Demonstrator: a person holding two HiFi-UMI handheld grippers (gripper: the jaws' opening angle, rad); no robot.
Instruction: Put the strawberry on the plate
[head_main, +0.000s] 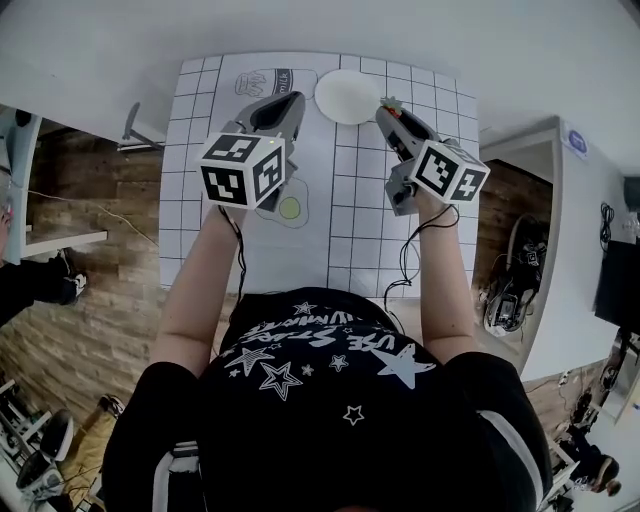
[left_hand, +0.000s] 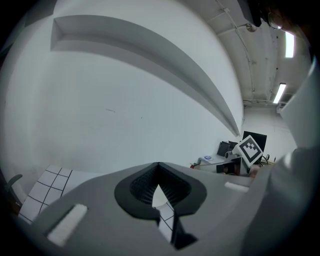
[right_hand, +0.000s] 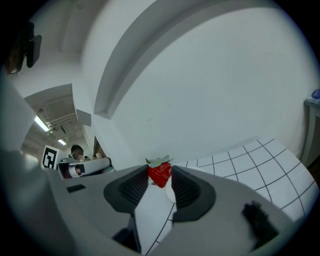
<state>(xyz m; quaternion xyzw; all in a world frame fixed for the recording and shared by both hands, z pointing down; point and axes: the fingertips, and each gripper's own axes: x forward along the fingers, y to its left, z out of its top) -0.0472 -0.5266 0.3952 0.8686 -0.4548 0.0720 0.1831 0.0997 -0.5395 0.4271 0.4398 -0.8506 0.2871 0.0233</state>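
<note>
Right gripper tip-pinches the strawberry for a clean drop, plate at 10 o'clock; left gripper is closed, idle.

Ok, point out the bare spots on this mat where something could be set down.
The plate at the far edge is bare. On the mat, the squares left of the left gripper are free, as is the near strip between the arms. Crowded: the far end, where the right gripper holds the strawberry beside the plate.
</note>
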